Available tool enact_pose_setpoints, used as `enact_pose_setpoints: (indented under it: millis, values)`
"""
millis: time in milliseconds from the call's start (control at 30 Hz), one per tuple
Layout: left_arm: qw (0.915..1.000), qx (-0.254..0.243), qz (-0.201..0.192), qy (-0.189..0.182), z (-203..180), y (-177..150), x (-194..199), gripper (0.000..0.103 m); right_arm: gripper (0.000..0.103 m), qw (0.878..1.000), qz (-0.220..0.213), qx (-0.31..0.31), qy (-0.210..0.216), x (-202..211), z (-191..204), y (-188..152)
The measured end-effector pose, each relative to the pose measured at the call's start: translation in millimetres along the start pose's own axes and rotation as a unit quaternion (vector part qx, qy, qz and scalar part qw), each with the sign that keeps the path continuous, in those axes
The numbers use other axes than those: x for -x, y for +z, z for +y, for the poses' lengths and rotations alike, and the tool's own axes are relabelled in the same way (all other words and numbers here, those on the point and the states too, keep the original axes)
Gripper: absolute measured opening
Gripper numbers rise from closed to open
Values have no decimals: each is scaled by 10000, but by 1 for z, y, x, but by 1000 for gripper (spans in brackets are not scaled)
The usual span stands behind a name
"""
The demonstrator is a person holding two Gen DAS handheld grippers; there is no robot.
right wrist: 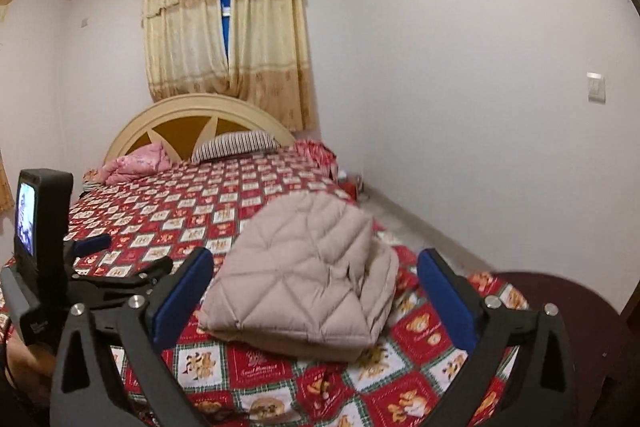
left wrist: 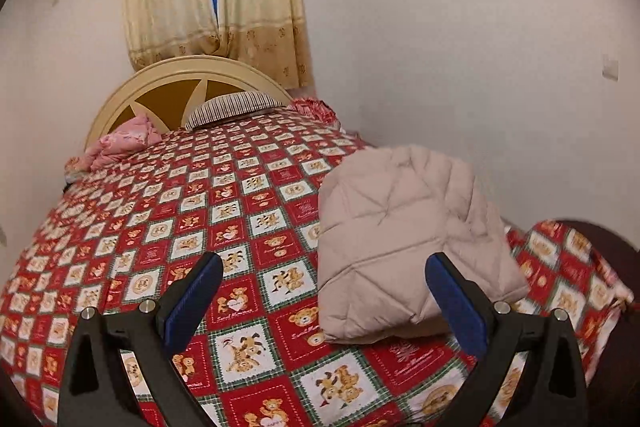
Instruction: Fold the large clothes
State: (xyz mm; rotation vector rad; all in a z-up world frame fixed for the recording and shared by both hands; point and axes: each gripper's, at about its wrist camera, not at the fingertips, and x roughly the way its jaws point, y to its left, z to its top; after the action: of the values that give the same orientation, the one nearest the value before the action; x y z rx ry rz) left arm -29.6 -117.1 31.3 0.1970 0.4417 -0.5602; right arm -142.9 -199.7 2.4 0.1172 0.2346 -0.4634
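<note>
A beige quilted jacket [left wrist: 404,239] lies folded into a compact bundle near the right edge of the bed, also in the right wrist view [right wrist: 304,275]. My left gripper [left wrist: 324,267] is open and empty, held above the bedspread just left of and in front of the jacket. My right gripper [right wrist: 316,263] is open and empty, its fingers spread either side of the jacket, above and in front of it. The left gripper with its small screen also shows in the right wrist view [right wrist: 92,247] at the left.
The bed carries a red patchwork bedspread [left wrist: 192,219] with bear pictures. A striped pillow [left wrist: 236,107], a pink blanket [left wrist: 124,143] and a cream headboard [left wrist: 176,75] stand at the far end. A white wall [left wrist: 480,67] runs along the right. A dark round footboard [right wrist: 560,307] is at the lower right.
</note>
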Motion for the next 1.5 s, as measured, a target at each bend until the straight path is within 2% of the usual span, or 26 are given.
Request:
enact_pose_setpoints:
  millis: [100,700,1500]
  values:
    - [10000,66,-6,4,3,2,4,102,103,10000,-97,5,17,1,2,1]
    - [9999,-124,-80,48,-4,1,7,102,103,9998,-1,-219,23,4,2,-5]
    - [9999,-90,-81,1,-1,1,10,102,103,9998,40,-208,42,3,0,-3]
